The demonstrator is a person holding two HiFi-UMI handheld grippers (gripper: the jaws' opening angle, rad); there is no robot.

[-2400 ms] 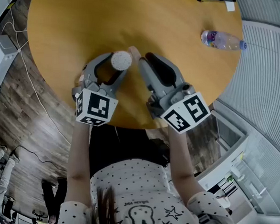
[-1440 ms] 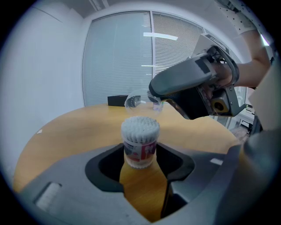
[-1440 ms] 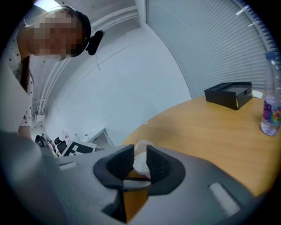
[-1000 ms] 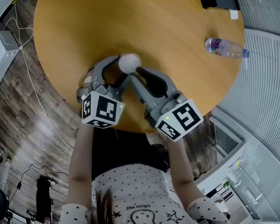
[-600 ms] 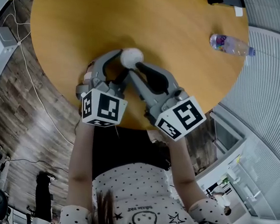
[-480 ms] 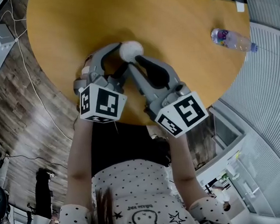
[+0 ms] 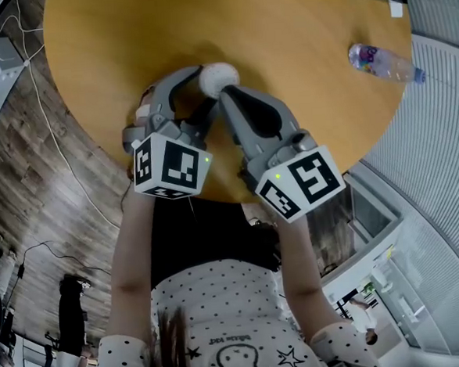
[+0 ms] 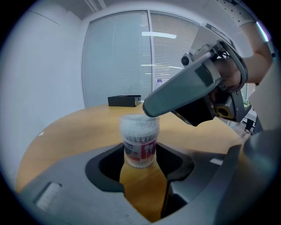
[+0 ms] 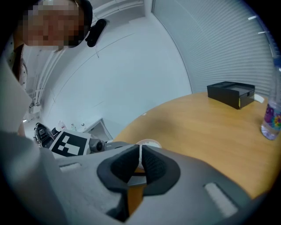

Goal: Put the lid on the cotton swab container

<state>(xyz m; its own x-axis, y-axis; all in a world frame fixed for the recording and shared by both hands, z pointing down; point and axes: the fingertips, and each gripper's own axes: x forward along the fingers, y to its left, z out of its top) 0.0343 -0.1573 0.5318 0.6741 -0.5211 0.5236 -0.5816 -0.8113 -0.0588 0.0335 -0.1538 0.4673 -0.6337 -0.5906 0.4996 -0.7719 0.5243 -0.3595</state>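
White lid (image 7: 218, 76) is sitting atop the container (image 8: 139, 143), which the left hand-held gripper (image 8: 139, 161) is clamping on the surface (image 7: 281, 26). On the right hand-held gripper (image 9: 140, 152), jaws have just been closing, nearly together, a white sliver between, tips touching the lid. Seating looks underway; next, a firm downward press. One container, one lid.

Left gripper (image 7: 205, 87), right gripper (image 7: 227, 94) at container (image 7: 219, 75)
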